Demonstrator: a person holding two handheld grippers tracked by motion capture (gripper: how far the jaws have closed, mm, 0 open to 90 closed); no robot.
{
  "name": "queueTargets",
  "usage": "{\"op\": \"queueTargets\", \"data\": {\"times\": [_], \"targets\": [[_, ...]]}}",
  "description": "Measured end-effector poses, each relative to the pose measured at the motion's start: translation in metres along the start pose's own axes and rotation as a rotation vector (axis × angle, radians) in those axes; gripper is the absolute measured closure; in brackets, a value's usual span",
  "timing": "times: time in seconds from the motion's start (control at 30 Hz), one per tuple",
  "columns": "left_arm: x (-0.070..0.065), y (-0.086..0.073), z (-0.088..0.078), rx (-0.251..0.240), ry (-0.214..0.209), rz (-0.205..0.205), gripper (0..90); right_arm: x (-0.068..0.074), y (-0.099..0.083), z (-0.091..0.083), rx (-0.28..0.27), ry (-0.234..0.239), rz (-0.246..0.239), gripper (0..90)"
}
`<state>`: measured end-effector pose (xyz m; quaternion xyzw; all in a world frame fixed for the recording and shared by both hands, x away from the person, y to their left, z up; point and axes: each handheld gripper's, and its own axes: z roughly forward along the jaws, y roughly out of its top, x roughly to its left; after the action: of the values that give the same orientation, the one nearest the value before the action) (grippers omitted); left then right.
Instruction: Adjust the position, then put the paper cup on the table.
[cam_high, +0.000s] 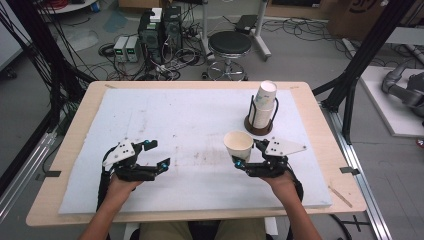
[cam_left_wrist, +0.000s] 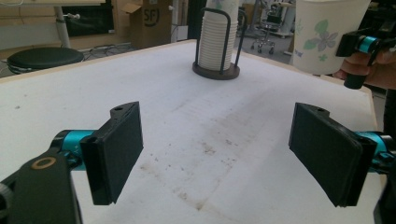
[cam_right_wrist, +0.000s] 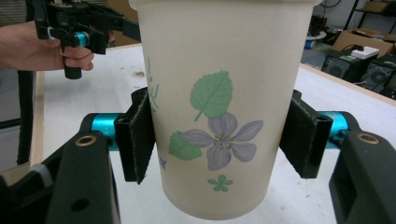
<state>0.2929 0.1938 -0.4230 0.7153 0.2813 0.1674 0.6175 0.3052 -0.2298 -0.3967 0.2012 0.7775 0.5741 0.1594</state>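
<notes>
Paper cup, seemingly empty, sits clamped between right gripper pads; left gripper gapes, holding nothing.

**A robotics lab set up for recording**

This is a lab or technical workroom, not a home. A wooden table covered by a white foam mat stands inside a frame of black aluminium struts, with bundles of cables hanging down its left side. On the grey floor beyond the table sit computer towers and small white power units, wired together in a tangle of cords. A round black stool stands among them. Cardboard boxes are stacked along the far wall, and part of a grey robot arm lies on a white platform to the right.
</notes>
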Motion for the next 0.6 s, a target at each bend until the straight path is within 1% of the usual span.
{"op": "queueTargets", "data": {"times": [0.07, 0.13, 0.33, 0.43, 0.5, 0.6], "targets": [[0.0007, 0.0002, -0.001, -0.005, 0.005, -0.003, 17.6, -0.0005, -0.0004, 0.0001, -0.01, -0.008, -0.005, 35.4], [0.0003, 0.0006, -0.0024, -0.008, 0.012, -0.003, 17.7, -0.0005, -0.0007, -0.0004, -0.012, -0.005, 0.005, 35.4], [0.0005, -0.0003, -0.0014, -0.006, 0.009, -0.007, 17.7, -0.0028, -0.0019, -0.0017, -0.039, -0.013, 0.014, 35.4], [0.0, -0.0008, -0.0007, -0.001, 0.005, -0.005, 17.7, -0.0025, -0.0026, -0.0011, -0.036, -0.014, 0.015, 35.4], [0.0006, -0.0012, -0.0007, 0.0, 0.004, -0.006, 17.7, -0.0024, -0.0021, 0.0004, -0.037, -0.02, 0.008, 35.4], [0.0023, -0.0018, -0.0008, 0.002, 0.005, -0.013, 17.7, -0.0027, -0.0019, 0.0042, -0.037, -0.013, 0.017, 35.4]]}}
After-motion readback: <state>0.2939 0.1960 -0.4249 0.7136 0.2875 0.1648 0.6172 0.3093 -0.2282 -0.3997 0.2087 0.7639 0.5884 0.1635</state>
